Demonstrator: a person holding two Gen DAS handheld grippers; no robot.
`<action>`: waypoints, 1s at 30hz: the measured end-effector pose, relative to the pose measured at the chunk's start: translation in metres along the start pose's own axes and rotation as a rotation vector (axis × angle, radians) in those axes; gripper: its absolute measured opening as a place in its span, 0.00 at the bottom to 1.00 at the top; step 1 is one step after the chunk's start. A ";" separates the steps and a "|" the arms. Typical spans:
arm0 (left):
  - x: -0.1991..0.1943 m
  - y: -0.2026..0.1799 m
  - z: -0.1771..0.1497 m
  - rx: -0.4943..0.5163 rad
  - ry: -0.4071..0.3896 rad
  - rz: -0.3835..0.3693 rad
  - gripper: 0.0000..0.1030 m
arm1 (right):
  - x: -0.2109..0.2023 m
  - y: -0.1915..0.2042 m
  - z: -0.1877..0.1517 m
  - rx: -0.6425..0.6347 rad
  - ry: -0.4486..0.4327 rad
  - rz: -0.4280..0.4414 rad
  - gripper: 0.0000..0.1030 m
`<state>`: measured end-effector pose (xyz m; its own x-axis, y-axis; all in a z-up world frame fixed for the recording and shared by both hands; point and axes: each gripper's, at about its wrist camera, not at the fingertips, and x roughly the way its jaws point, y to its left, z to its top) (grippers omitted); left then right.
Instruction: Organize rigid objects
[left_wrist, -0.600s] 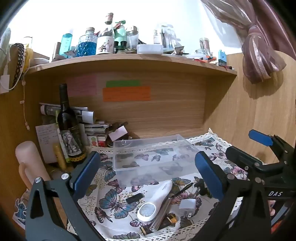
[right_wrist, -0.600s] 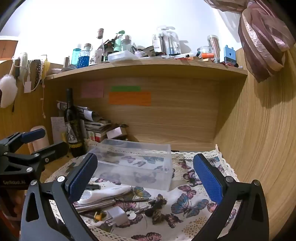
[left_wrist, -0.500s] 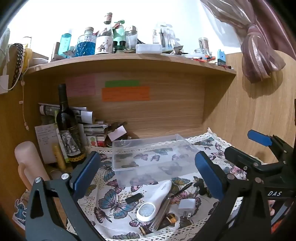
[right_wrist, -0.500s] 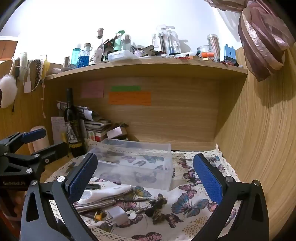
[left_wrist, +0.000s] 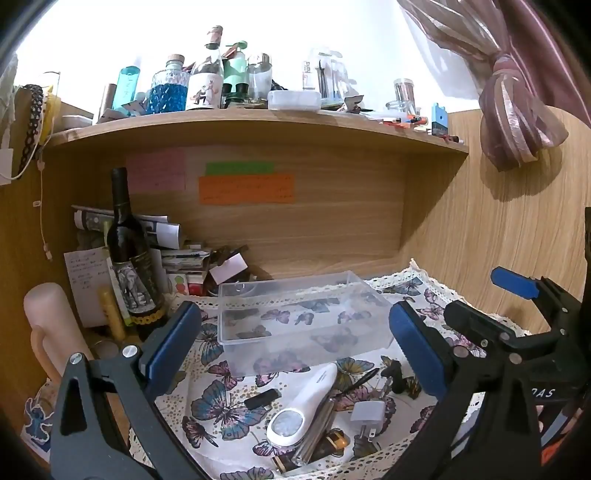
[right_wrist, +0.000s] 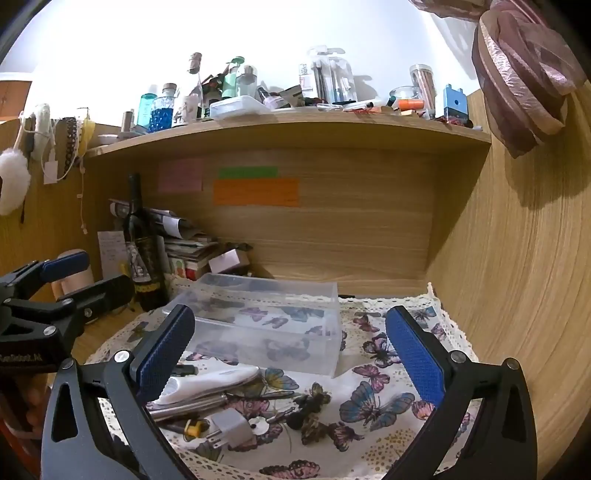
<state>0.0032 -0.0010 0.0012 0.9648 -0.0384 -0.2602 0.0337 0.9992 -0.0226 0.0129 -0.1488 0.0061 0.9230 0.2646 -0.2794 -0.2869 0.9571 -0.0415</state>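
A clear plastic box (left_wrist: 295, 317) stands empty on the butterfly cloth (left_wrist: 218, 410); it also shows in the right wrist view (right_wrist: 266, 325). In front of it lie a white handheld device (left_wrist: 303, 406), a white plug adapter (left_wrist: 367, 415), a black stick (left_wrist: 260, 398), a metal tool and a dark pen. The right wrist view shows the same device (right_wrist: 207, 380) and adapter (right_wrist: 231, 430). My left gripper (left_wrist: 295, 343) is open and empty above these items. My right gripper (right_wrist: 288, 350) is open and empty, to the right of the left one.
A dark wine bottle (left_wrist: 131, 258), papers and small boxes stand at the back left. A pink cylinder (left_wrist: 51, 325) stands at far left. A wooden shelf (left_wrist: 258, 122) overhead carries several bottles. A wooden wall (right_wrist: 517, 295) closes the right side.
Both grippers have barely shifted; the scene in the left wrist view has drifted slightly left. Nothing was taken hold of or let go.
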 end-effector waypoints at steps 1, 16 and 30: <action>0.000 0.000 0.000 -0.001 -0.001 -0.001 1.00 | 0.000 0.000 0.000 0.000 0.000 0.000 1.00; -0.001 0.000 0.002 -0.001 -0.003 0.000 1.00 | 0.002 0.000 0.001 0.004 0.001 0.010 1.00; -0.004 0.001 0.005 0.003 -0.013 0.006 1.00 | 0.001 0.001 0.003 0.008 -0.003 0.020 1.00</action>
<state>0.0012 -0.0002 0.0071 0.9682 -0.0318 -0.2480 0.0283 0.9994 -0.0178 0.0142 -0.1477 0.0082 0.9179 0.2842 -0.2768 -0.3034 0.9525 -0.0280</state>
